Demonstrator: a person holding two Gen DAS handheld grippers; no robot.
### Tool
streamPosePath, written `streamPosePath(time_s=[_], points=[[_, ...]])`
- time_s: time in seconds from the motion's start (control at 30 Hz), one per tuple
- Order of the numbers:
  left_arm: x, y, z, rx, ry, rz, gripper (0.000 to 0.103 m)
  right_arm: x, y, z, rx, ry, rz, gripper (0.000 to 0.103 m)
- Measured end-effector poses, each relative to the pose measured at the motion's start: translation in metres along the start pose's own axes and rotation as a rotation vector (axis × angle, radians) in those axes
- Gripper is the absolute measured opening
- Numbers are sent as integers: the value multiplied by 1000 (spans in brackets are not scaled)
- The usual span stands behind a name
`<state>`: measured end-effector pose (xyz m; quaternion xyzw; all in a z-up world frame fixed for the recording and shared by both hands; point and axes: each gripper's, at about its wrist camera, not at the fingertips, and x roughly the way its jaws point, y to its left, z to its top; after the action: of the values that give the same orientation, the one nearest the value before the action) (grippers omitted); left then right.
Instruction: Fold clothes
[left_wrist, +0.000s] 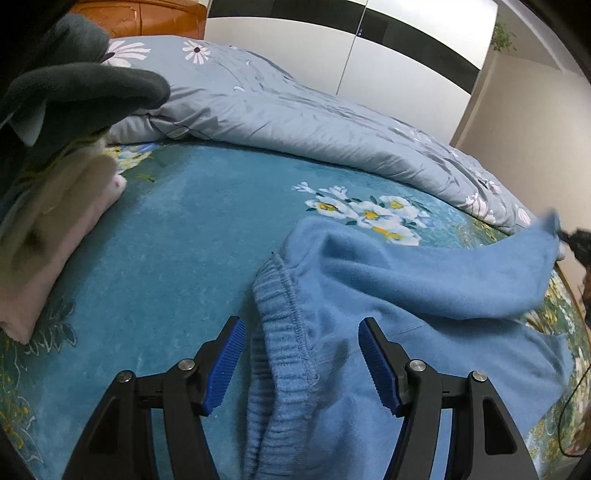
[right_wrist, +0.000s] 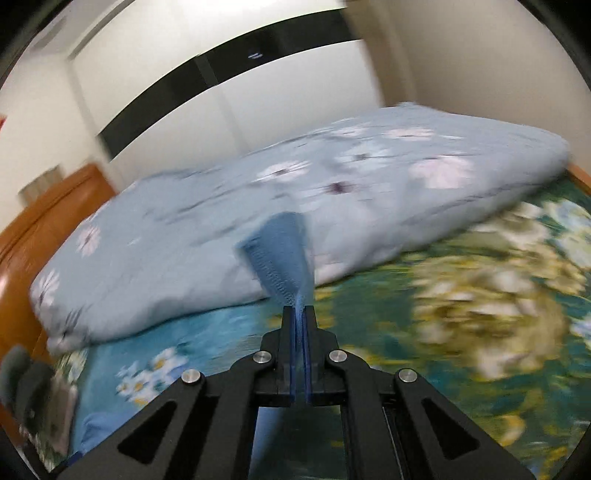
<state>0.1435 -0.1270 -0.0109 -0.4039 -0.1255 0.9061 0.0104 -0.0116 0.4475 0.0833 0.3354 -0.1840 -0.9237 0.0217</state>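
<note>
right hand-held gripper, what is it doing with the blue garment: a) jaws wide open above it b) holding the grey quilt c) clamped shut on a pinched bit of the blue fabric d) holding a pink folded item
c: the right hand-held gripper has its jaws closed together with a strip of the blue garment pinched between them, lifted clear in front of the grey quilt.

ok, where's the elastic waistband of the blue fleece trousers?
Left wrist view, lower centre: elastic waistband lies on the teal floral blanket, between the open left tongs.

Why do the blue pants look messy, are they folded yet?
Not folded. The blue pants lie rumpled on the bed, one leg end pinched in the right gripper.
</note>
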Motion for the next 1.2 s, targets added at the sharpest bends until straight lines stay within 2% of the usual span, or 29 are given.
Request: streamPosePath(time_s=[0.1,0.17,0.27,0.37,0.57,0.63,0.73,0.9,0.97,1.1,1.17,1.2], points=[[3,-5,0,9,11,4,68,-2,-55,-19,86,1,-40,3],[6,-5,1,5,25,-8,68,5,-87,-38,159,29,-69,3],[10,-4,5,-17,45,-35,68,17,-120,-63,262,83,-68,3],[10,3,11,-53,54,-67,68,22,-131,-78,299,106,-64,3],[14,17,17,-89,95,-91,68,12,-120,-73,265,121,-86,5],[19,22,18,-106,124,-92,68,0,-116,-72,255,112,-98,16],[33,28,24,-150,149,-179,68,-28,-109,-77,255,78,-70,28],[62,41,40,-294,199,-362,68,-71,-88,-97,192,73,-20,29],[65,45,46,-313,206,-410,68,-85,-79,-104,161,78,-17,29],[68,56,54,-410,210,-554,66,-102,-65,-115,120,92,-22,29],[65,58,54,-445,188,-634,66,-105,-60,-120,122,101,-14,29],[67,58,52,-453,195,-642,66,-105,-57,-123,124,109,-10,29]])
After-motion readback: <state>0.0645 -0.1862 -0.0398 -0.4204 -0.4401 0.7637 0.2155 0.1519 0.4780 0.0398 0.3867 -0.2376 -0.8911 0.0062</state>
